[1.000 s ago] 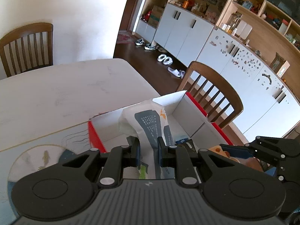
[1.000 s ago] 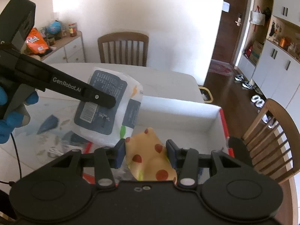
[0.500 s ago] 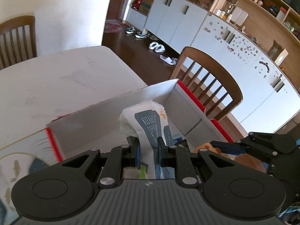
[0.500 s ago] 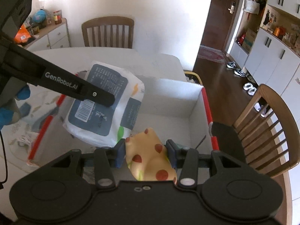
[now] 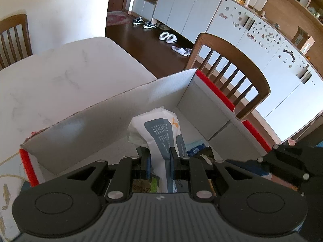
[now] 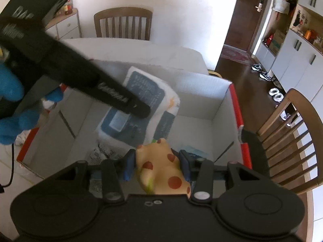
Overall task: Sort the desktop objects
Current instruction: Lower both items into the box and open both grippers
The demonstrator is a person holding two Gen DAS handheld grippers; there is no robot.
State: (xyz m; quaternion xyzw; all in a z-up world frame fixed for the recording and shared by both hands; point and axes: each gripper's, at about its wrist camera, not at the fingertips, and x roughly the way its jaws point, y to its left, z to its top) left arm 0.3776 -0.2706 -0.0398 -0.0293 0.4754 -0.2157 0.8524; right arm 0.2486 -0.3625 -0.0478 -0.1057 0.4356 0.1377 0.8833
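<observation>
Since the job is to gather loose desktop things into one container, both loads hang over the open cardboard box [image 5: 125, 109], a white carton with red edges that stands on the pale table [image 5: 60, 76]. The left gripper [image 5: 159, 157] has its jaws drawn close together, pinching one end of a soft tissue pack [image 5: 159, 129], white with a dark blue printed label. Held by the end like this, the pack dangles freely inside the box walls, which should let it drop flat once released. In the right wrist view the same pack [image 6: 141, 104] shows slanting under the left tool's black finger. The right gripper [image 6: 157, 165] stands partly spread, its blue pads pressing both sides of a yellow squishy toy [image 6: 161, 169] with red spots; the wider gap suits the toy's bulk. It sits low, over the near corner of the box [image 6: 222, 104], above a bluish item on the floor there that I cannot identify. A blue-gloved hand [image 6: 10, 109] holds the left tool.
</observation>
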